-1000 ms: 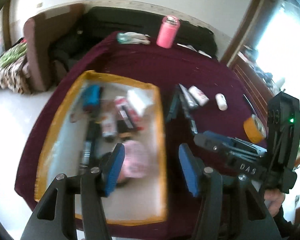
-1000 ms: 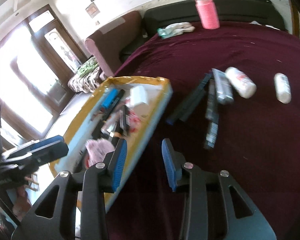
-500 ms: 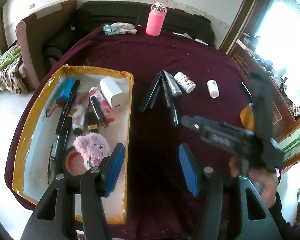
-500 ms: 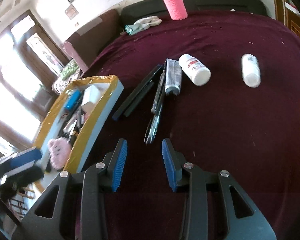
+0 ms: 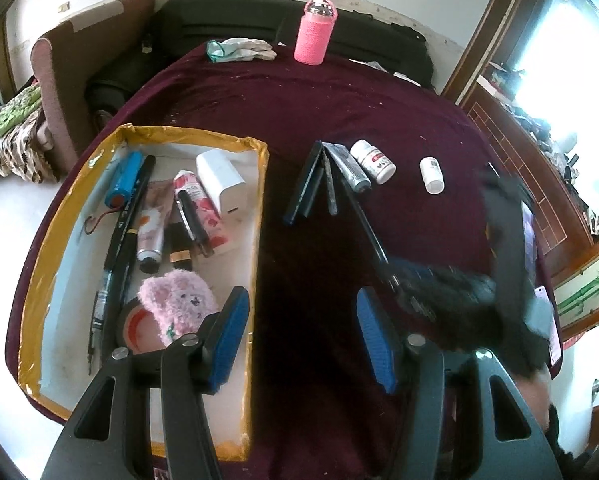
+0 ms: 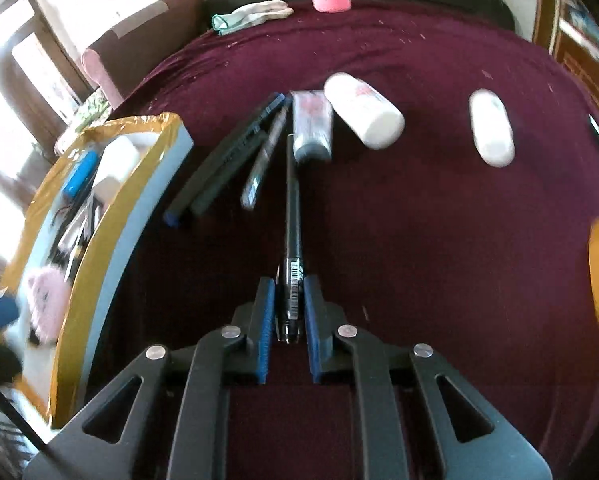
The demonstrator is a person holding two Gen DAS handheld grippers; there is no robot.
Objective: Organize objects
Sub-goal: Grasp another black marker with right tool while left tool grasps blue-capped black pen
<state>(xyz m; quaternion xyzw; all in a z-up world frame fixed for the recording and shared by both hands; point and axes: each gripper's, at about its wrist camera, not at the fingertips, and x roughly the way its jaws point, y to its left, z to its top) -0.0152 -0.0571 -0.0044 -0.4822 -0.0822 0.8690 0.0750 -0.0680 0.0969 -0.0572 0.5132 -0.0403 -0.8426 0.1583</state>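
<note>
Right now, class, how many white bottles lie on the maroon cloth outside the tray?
2. One white bottle with a red label lies beside the grey tube; a smaller white bottle lies alone, further right. None seems hidden.

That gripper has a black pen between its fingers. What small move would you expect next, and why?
Probably a short lift. The right gripper is closing its jaws on the black pen, which lies flat on the maroon cloth; raising it clears the way to the yellow-rimmed tray.
</note>
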